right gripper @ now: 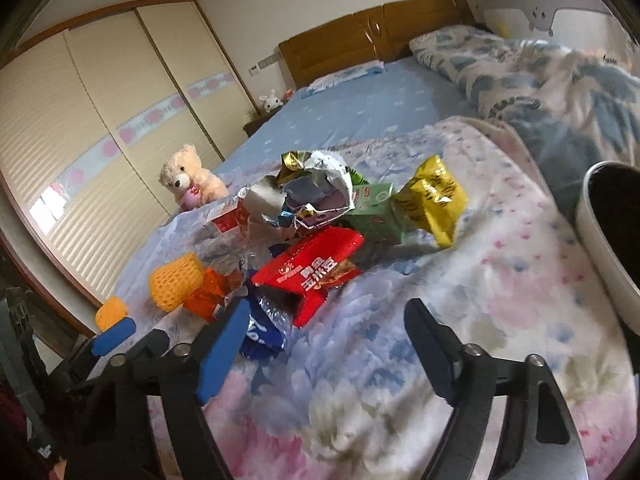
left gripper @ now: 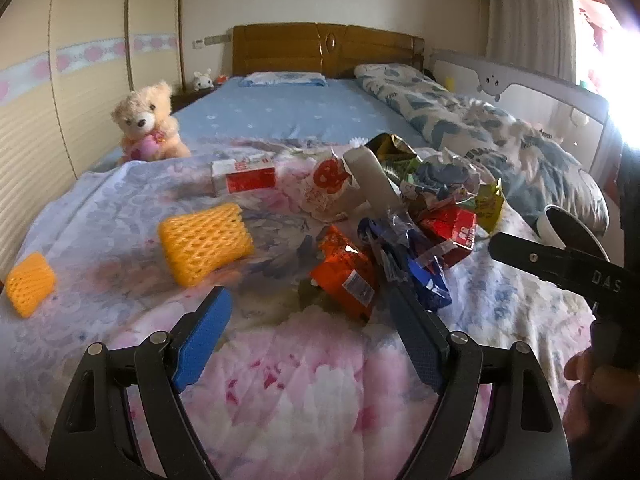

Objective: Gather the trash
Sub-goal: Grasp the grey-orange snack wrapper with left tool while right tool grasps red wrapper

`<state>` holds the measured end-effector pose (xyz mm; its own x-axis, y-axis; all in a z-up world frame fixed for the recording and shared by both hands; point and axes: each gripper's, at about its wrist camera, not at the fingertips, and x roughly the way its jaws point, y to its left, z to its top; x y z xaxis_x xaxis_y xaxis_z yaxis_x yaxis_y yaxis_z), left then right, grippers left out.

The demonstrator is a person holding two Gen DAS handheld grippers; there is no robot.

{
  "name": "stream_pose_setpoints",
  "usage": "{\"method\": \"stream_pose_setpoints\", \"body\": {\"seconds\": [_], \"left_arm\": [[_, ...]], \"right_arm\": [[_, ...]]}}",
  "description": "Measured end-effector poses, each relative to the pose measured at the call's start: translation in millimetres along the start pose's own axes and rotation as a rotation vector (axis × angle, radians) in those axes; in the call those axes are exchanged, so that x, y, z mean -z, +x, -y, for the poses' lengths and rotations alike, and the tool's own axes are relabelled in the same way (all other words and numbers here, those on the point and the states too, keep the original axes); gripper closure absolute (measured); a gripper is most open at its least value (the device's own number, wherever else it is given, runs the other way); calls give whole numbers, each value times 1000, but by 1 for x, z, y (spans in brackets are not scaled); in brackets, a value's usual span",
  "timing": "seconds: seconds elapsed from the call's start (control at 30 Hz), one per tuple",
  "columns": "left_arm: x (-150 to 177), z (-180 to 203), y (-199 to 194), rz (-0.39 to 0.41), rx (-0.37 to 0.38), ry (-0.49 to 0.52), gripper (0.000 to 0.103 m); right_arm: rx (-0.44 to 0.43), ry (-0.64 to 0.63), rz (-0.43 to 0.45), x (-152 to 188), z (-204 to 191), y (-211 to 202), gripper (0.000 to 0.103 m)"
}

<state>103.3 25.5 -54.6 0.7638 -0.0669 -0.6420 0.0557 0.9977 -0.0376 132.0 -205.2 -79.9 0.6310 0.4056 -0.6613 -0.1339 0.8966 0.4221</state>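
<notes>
A heap of snack wrappers lies on the floral bedspread: an orange wrapper point(left gripper: 344, 274), a blue wrapper point(left gripper: 426, 280), a red packet point(right gripper: 312, 270), a yellow bag point(right gripper: 436, 200), a green carton point(right gripper: 370, 216) and a crumpled foil bag point(right gripper: 316, 196). Two yellow foam fruit nets point(left gripper: 204, 242) point(left gripper: 32, 282) lie to the left. A red-and-white box point(left gripper: 244, 176) lies behind. My left gripper point(left gripper: 308, 312) is open, just short of the orange wrapper. My right gripper point(right gripper: 328, 328) is open, near the blue wrapper point(right gripper: 262, 330).
A teddy bear point(left gripper: 146, 122) sits at the bed's left edge. A folded patterned quilt point(left gripper: 480, 128) lies along the right. A white-rimmed container point(right gripper: 612, 240) stands at the right. A wooden headboard point(left gripper: 326, 50) and a wardrobe point(right gripper: 100, 128) are behind.
</notes>
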Motion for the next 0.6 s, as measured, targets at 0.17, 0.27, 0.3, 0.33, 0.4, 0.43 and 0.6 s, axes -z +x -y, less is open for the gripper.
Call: {"method": "stream_pose_setpoints", "body": {"seconds": [0.17, 0.27, 0.3, 0.33, 0.4, 0.43, 0.6], "left_arm": [[-5, 1, 24, -46, 17, -3, 22], [-8, 0, 37, -85, 40, -15, 25], [-9, 0, 42, -101, 56, -25, 27], [-9, 0, 45, -115, 72, -34, 30], [-11, 1, 53, -141, 102, -49, 38], [-11, 2, 56, -151, 113, -53, 47], [-10, 6, 61, -165, 161, -58, 87]], "right_arm": [[-20, 19, -37, -7, 3, 22, 33], [-35, 33, -62, -11, 5, 35, 38], [-39, 36, -68, -13, 6, 38, 39], [-51, 41, -74, -14, 7, 41, 41], [-70, 51, -82, -16, 8, 46, 44], [-79, 54, -84, -17, 9, 48, 51], [-107, 48, -103, -16, 5, 52, 87]]}}
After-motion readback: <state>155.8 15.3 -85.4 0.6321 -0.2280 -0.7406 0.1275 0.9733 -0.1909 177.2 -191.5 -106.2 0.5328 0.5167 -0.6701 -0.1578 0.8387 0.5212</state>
